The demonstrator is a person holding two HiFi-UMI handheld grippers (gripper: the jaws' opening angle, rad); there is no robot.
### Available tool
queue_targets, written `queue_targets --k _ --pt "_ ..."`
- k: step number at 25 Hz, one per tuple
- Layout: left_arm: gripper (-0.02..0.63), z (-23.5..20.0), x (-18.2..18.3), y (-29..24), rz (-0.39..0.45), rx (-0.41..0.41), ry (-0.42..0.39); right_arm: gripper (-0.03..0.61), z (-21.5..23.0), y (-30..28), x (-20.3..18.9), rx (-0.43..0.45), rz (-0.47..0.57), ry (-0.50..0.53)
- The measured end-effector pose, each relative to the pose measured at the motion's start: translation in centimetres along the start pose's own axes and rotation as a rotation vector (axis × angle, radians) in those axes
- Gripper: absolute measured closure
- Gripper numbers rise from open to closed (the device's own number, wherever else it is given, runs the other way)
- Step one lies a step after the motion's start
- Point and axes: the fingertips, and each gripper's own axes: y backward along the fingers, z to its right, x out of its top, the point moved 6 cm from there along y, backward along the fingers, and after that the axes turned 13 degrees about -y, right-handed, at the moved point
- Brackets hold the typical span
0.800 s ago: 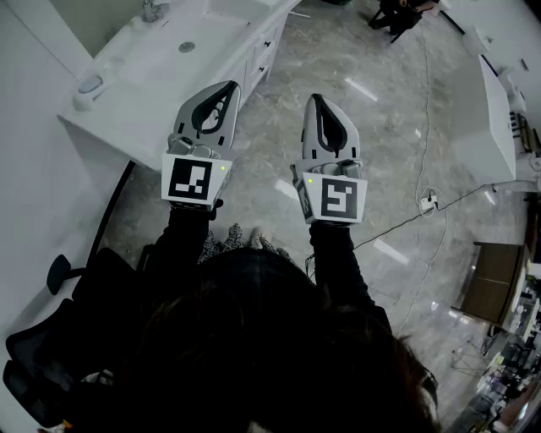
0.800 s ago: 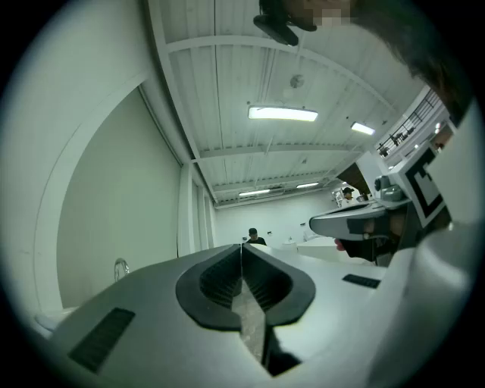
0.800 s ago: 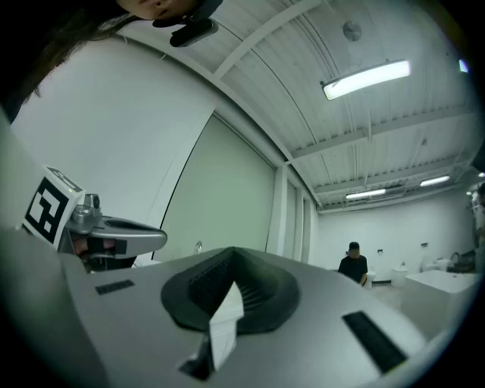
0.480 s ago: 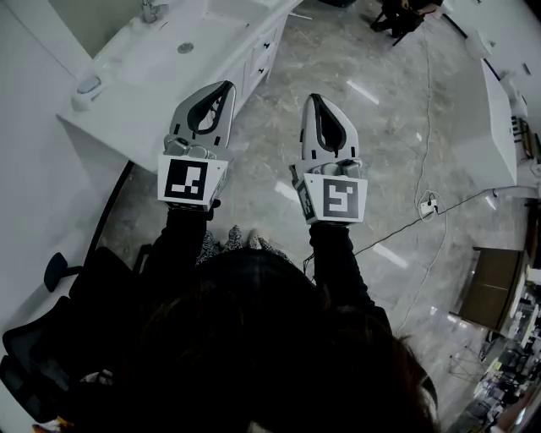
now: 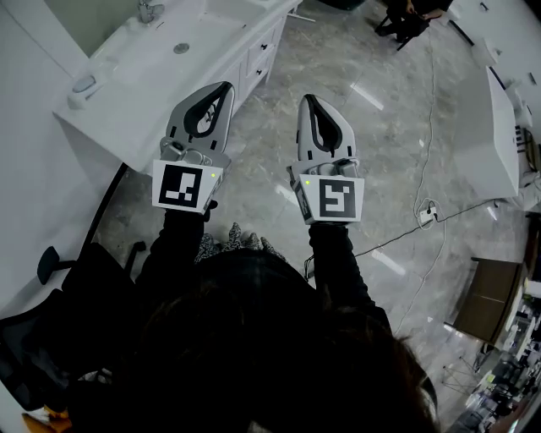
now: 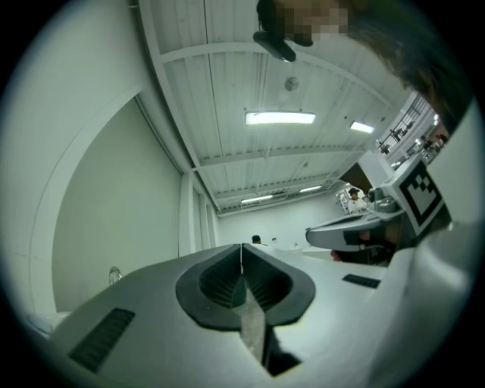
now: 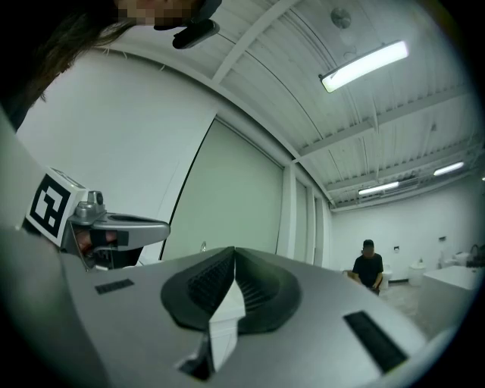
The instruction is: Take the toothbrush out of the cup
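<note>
No cup or toothbrush can be made out in any view. In the head view my left gripper [image 5: 227, 84] and right gripper [image 5: 305, 98] are held side by side in front of me over the marble floor, both shut and empty. The left one's tip reaches the front edge of a white vanity counter [image 5: 135, 118]. The left gripper view shows its jaws [image 6: 242, 246] pressed together with nothing between them, aimed slightly upward at wall and ceiling. In the right gripper view the jaws [image 7: 233, 251] are likewise shut and empty.
The counter holds a sink basin [image 5: 179, 51], a faucet [image 5: 150, 10] and a small pale object [image 5: 83, 84] at its left end. A black chair [image 5: 51, 271] is at my left, a cable and socket strip [image 5: 425, 205] on the floor. A person in black [image 7: 369, 265] sits far off.
Both grippers stay shut and side by side. The left one has drifted slightly to the left in the picture; the counter has slid a little with the view.
</note>
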Motion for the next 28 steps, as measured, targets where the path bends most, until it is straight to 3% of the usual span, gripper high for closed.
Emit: queue_targets --k 15,28 --pt "0.603 2.3 -1.2 -1.6 -0.056 0.011 -0.007 0.574 4.0 0.7 -1.5 -0.009 -0.015 -0.041" --pt "0.604 -0.3 -5.5 -8.9 -0.046 0.0 0.03 0.574 8.5 -5.7 -3.7 -0.078 -0.081 -0.065"
